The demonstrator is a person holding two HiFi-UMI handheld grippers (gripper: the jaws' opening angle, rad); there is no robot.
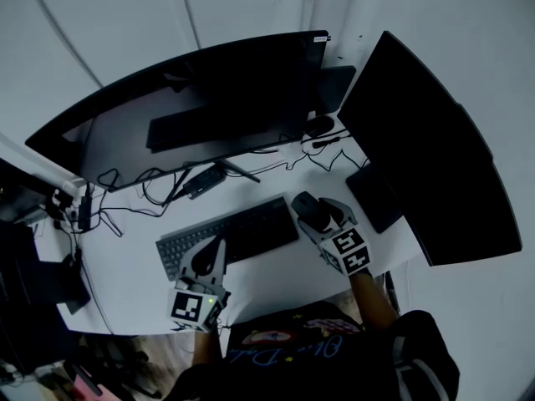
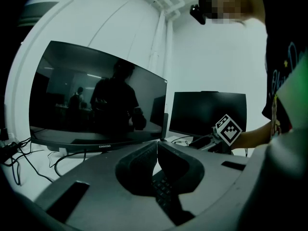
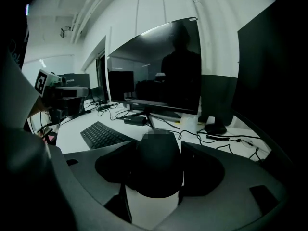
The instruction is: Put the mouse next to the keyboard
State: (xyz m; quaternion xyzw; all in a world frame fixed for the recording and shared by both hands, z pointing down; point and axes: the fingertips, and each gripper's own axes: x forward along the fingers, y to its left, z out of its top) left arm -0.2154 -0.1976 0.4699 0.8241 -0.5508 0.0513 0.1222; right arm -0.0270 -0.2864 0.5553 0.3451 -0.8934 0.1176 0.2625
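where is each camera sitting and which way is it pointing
Head view: on the person's head, looking steeply down at the keyboard, curved monitor and second monitor; left claw, right claw and forearms show.
Left gripper view: on the shut left claw, facing the curved monitor; the person's right forearm shows.
Right gripper view: on the right claw, facing that monitor past the gripped mouse.
Shared: both gripper views see the keyboard.

A black short-sleeved T-shirt (image 1: 288,349) carries pale cursive print. Ahead of that T-shirt, the grey plastic left gripper (image 1: 209,256) and right gripper (image 1: 314,210) each bear a white, black-marked cube (image 1: 191,306).
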